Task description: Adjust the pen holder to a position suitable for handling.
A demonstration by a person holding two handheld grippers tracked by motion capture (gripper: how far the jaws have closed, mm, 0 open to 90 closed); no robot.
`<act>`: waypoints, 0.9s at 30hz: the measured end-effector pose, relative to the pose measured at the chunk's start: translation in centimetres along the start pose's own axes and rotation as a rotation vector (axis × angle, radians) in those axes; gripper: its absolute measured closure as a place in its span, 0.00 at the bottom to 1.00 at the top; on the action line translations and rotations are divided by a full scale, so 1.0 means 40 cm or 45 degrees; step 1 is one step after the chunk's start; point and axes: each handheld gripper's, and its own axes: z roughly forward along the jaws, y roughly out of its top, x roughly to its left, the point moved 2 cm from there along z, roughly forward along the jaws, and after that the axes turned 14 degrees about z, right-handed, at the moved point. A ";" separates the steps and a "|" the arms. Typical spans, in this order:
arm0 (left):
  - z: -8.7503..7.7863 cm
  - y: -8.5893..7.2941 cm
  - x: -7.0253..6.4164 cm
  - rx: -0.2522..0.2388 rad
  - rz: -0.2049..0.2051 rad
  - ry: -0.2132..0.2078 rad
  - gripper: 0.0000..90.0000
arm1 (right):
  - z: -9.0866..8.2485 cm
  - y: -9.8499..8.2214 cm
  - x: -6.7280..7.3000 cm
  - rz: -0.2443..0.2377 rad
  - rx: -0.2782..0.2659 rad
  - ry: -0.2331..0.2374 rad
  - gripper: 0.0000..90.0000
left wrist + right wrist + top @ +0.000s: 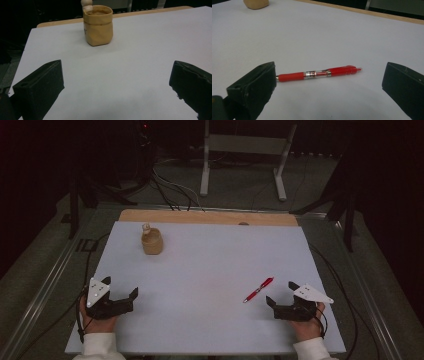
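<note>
Red pen [318,73] btwn spread right gripper [329,82] jaws, untouched; left gripper [117,82] spread too.

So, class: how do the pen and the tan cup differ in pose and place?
The pen lies flat; the cup stands upright. The pen is red, slim and just ahead of the right gripper; the cup is tan, squat and far from both grippers. Both rest on the white sheet, untouched.

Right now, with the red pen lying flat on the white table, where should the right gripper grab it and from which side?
Probably from above, at the clear middle section of the red pen. It lies flat, crosswise just beyond the open right gripper, so the jaws must turn to close across the thin barrel, not along it.
</note>
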 end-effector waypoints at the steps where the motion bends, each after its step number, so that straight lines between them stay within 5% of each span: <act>1: -0.001 0.000 0.000 0.000 0.001 0.005 0.00 | 0.001 0.000 0.000 0.001 0.001 -0.002 0.00; 14: 0.010 0.030 0.012 0.014 -0.046 0.021 0.00 | 0.009 0.002 -0.001 0.001 0.001 -0.018 0.00; 21: 0.047 0.113 0.039 0.013 0.013 0.028 0.00 | 0.016 0.010 -0.014 0.015 -0.015 -0.047 0.00; 27: 0.072 0.152 0.062 0.002 0.009 0.024 0.00 | 0.015 0.011 -0.013 0.010 -0.016 -0.043 0.00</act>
